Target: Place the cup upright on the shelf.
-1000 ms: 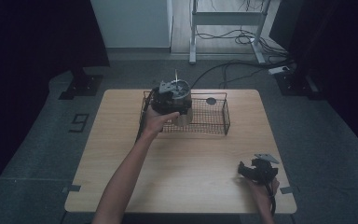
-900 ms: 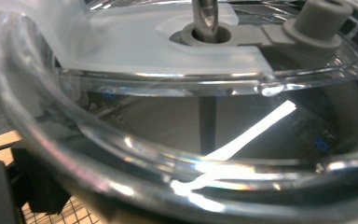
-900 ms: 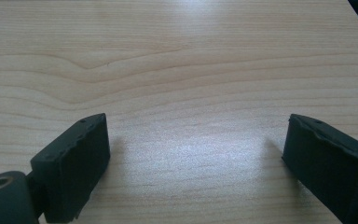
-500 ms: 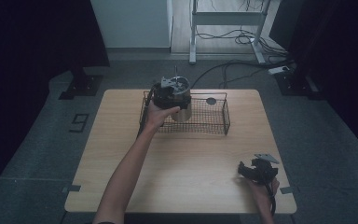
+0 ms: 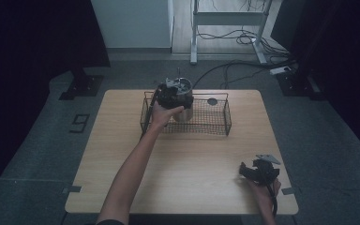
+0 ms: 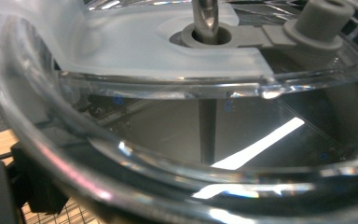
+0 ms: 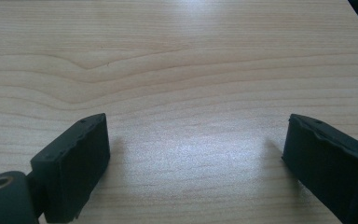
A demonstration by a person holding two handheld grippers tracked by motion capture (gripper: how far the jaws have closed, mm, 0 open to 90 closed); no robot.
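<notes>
High view, left gripper (image 5: 171,96) clamped on pot lid (image 5: 180,86) over wire basket (image 5: 215,126) (arm outstretched), right gripper (image 5: 258,171) jaws apart on table (image 5: 192,164).

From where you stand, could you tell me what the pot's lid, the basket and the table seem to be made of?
The lid looks like clear glass or plastic, glossy: it shows bright reflections and you see through it. The basket seems dark metal wire, an open mesh. The table looks like pale wood or laminate, matte, with visible grain.
</notes>
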